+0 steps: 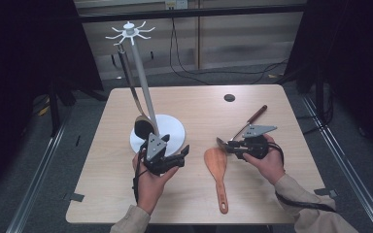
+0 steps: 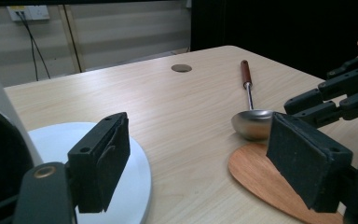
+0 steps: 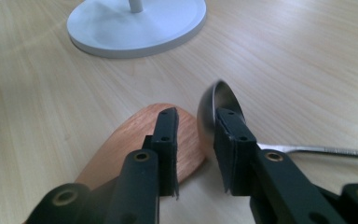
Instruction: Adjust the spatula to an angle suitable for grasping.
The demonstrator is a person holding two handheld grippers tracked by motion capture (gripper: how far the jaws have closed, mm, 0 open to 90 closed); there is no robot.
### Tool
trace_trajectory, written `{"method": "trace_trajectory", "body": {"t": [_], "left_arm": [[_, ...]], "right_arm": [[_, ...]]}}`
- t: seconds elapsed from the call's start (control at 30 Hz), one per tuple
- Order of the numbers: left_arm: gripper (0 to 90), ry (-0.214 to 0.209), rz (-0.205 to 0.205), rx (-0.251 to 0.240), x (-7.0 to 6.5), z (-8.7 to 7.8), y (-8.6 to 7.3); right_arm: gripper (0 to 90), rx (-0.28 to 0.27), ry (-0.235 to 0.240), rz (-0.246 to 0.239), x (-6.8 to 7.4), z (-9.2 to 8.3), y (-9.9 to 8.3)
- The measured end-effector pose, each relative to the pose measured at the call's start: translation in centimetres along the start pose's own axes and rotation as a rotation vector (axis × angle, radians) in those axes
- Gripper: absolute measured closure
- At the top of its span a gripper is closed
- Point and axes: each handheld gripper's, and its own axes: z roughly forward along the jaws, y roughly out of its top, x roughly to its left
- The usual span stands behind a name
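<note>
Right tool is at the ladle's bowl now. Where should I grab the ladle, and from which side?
Take the ladle by its thin metal shaft, just behind the bowl, not the rounded bowl, which would likely slip. It lies flat with the handle pointing away, so bring the right tool down from above, jaws straddling the shaft crosswise.

I find no readable text, label, brand, number or sign on anything on my table; the wall socket plate (image 2: 28, 12) is too small and blurred for me to make out markings.
</note>
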Motion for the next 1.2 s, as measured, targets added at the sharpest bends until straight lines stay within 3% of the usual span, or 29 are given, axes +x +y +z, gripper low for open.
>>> {"method": "trace_trajectory", "body": {"t": [0.23, 0.6, 0.77, 0.9, 0.97, 1.0, 1.07, 1.13, 1.2], "left_arm": [[21.1, 0.004, -0.003, 0.017, 0.3, -0.1, -0.4], [21.1, 0.033, -0.025, 0.018, 0.8, -0.9, -0.7], [21.1, 0.040, -0.030, 0.017, 1.2, -1.0, -0.8], [21.1, 0.037, -0.030, 0.022, 1.3, -1.0, -0.9], [21.1, 0.035, -0.034, 0.019, 1.2, -1.0, -0.9], [21.1, 0.035, -0.035, 0.017, 1.2, -1.0, -0.9], [21.1, 0.036, -0.040, 0.017, 1.3, -1.1, -0.9], [21.1, 0.040, -0.035, 0.021, 1.4, -1.2, -0.9], [21.1, 0.041, -0.034, 0.022, 1.4, -1.2, -0.9]], "right_arm": [[66.0, -0.005, -0.030, -0.010, 0.2, 1.3, 0.7], [53.0, -0.036, -0.056, 0.005, -0.1, 1.9, 1.3], [52.8, -0.032, -0.064, 0.014, -0.5, 2.0, 1.5], [62.5, 0.014, -0.044, 0.010, -0.6, 2.8, 1.0], [74.6, 0.045, -0.056, -0.010, -0.4, 3.4, 0.7], [78.9, 0.061, -0.023, 0.001, -0.5, 3.6, 0.6], [79.7, 0.070, -0.016, 0.000, -0.5, 3.5, 0.7], [81.1, 0.087, -0.013, -0.044, -0.4, 3.3, 0.7], [81.5, 0.093, 0.000, -0.053, -0.4, 3.0, 0.6]]}}
